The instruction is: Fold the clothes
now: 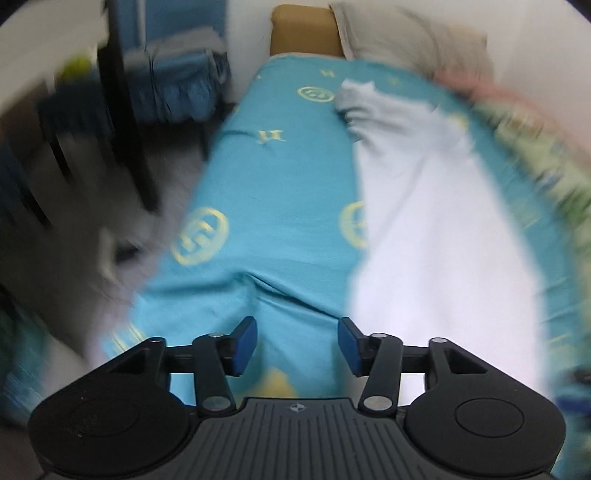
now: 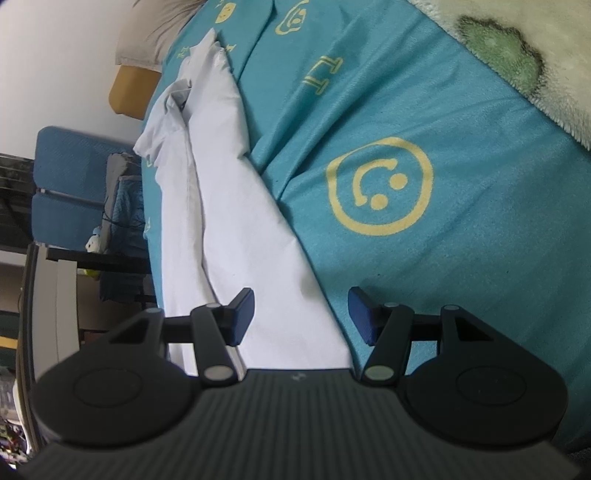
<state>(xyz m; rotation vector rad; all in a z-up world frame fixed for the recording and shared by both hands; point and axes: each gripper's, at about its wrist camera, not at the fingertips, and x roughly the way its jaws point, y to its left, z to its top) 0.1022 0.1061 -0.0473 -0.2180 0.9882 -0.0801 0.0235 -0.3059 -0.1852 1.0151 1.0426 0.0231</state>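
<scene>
The bed (image 2: pixel 461 122), under a teal smiley-print sheet, carries the white garment (image 2: pixel 229 206) laid out lengthwise with one long side turned in over the body, a lay that suits further folding. The right gripper (image 2: pixel 301 315) hangs over the garment's near edge, spread wide and holding nothing. The left gripper (image 1: pixel 297 345), equally spread and empty, hovers above bare sheet just beside the garment's long edge.

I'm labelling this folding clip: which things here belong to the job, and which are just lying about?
Belongs to the job:
white garment, lying long on the teal bedsheet
left gripper, open
right gripper, open

Just lying about:
fleece blanket
grey pillow
blue chair
</scene>
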